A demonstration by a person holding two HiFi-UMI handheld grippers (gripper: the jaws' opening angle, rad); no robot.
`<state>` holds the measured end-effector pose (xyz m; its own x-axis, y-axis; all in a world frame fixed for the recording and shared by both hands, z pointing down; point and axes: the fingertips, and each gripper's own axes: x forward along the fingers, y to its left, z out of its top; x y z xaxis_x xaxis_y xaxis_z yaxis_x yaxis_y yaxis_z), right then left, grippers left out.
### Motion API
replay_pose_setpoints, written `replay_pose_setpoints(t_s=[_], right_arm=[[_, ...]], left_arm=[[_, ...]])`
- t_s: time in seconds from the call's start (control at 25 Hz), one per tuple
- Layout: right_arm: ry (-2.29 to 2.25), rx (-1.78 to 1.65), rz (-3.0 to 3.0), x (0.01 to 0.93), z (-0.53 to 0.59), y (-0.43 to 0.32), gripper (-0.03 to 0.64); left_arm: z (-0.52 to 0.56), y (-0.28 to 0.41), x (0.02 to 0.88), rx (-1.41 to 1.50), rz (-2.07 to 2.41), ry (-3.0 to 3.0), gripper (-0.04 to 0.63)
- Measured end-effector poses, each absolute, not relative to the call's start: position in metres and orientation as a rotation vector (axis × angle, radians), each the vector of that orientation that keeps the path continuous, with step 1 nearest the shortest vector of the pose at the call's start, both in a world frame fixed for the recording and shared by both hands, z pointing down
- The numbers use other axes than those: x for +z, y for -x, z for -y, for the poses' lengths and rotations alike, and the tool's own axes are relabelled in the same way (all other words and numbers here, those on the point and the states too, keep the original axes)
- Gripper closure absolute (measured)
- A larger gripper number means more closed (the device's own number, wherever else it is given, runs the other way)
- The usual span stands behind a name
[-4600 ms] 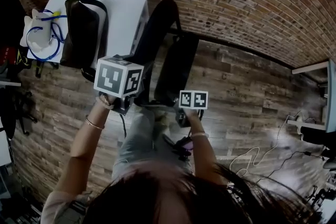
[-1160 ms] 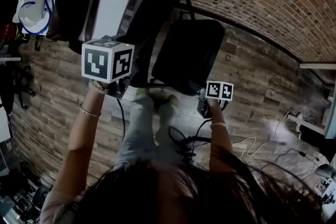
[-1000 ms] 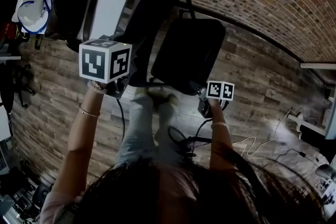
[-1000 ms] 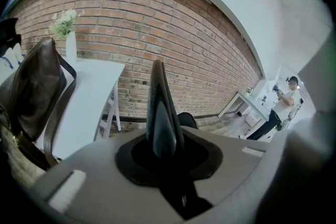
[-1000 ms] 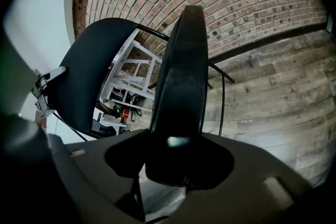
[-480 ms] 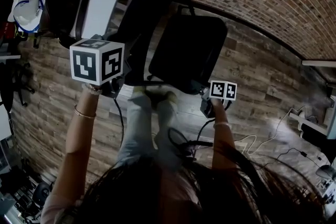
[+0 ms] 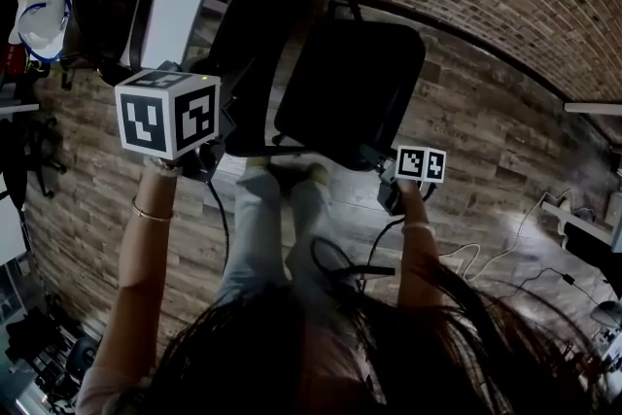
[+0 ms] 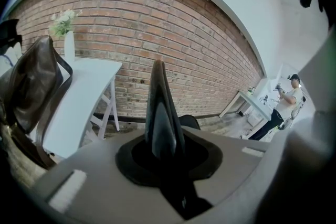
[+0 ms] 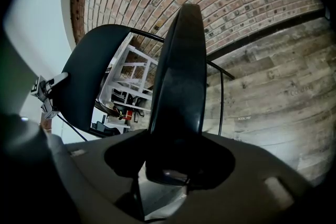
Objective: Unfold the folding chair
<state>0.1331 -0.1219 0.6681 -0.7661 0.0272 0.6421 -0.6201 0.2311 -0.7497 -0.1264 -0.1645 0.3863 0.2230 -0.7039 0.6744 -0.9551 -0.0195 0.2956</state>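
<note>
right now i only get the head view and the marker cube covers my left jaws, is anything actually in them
observer: yes. In the left gripper view the left gripper is shut on a thin dark edge, the backrest by the look of it.
operator: and the right one
observer: The right gripper view shows the right gripper closed on the edge of the padded seat, which rises tilted out of its jaws.
operator: anyone near
observer: One person stands by a white table far along the brick wall, well away from you.
</note>
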Motion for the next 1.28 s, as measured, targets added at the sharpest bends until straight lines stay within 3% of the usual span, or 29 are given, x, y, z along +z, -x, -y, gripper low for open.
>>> replay_pose_setpoints(t_s=[1.28], right_arm=[[-0.567,1.623,1.931,0.697,0.125,-0.166,0.393]], left_arm=[[0.165,0.132,0.404,0.424,1.510,-1.785,0.528]])
